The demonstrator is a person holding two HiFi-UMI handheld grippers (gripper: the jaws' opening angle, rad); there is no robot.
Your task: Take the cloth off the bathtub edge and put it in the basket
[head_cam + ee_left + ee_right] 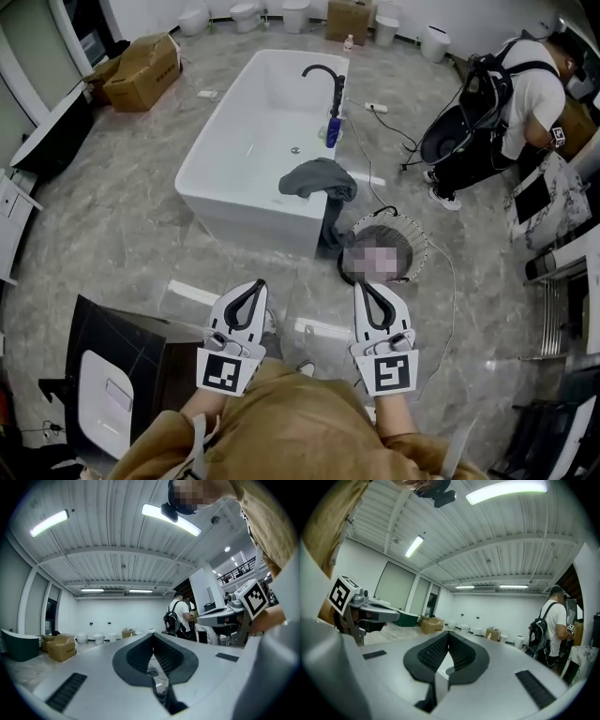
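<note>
Head view: left gripper [253,289] and right gripper [364,289] are carried level at the waist, likely still in approach. The grey cloth [319,178] drapes over the bathtub [216,199] rim, well ahead of the fingertips. The wire basket [418,246] is just beyond the right tips.
Left gripper view: jaws together, nothing held.
Right gripper view: jaws together, empty.

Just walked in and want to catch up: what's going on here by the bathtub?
A person holds a gripper in each hand. The left gripper and right gripper are both shut and empty, held close to the body, short of the tub. The grey cloth hangs over the edge of the bathtub, not yet touched. The basket stands on the floor beside that corner. Another person, wearing a backpack, stands off to the right.
</note>
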